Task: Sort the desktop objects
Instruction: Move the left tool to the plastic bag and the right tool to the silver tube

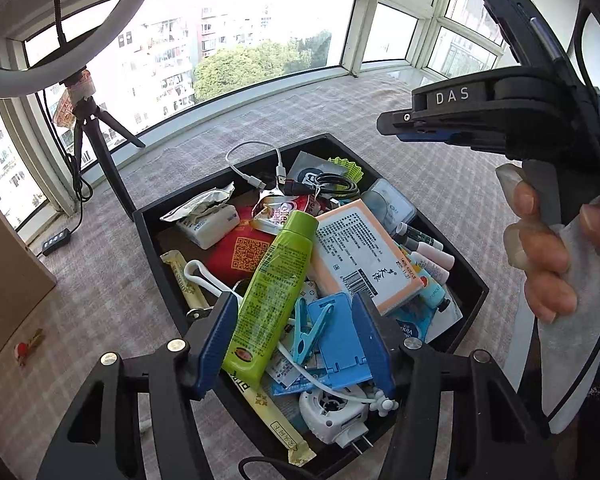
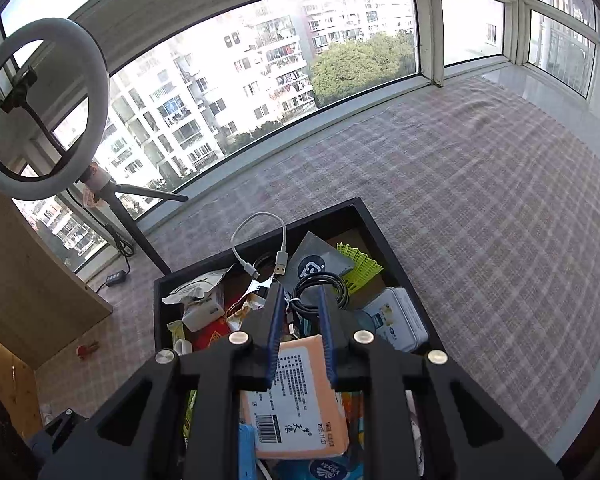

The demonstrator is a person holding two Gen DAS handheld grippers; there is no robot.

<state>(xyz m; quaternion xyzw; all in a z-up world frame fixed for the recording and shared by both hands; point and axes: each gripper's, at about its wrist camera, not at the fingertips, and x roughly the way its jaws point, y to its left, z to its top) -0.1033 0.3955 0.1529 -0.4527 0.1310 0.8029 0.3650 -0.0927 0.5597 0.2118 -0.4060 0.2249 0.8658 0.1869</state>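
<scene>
left wrist: left gripper (image 1: pixel 296 336) jaws wide apart over green tube (image 1: pixel 274 292), holding nothing
right wrist: right gripper (image 2: pixel 300 300) jaws slightly apart, empty, above orange pack (image 2: pixel 296 400)
step: prob picking first item from black tray (image 1: pixel 148 236)
next: drop lower, close on tube

surface: pink-and-white checked cloth (image 2: pixel 480 208) | centre near: black tray (image 1: pixel 148 232) of clutter | far left: ring-light tripod (image 1: pixel 100 148), black inline switch (image 1: pixel 56 241) | near left: small red clip (image 1: pixel 27 346), cardboard box (image 1: pixel 8 280)
</scene>
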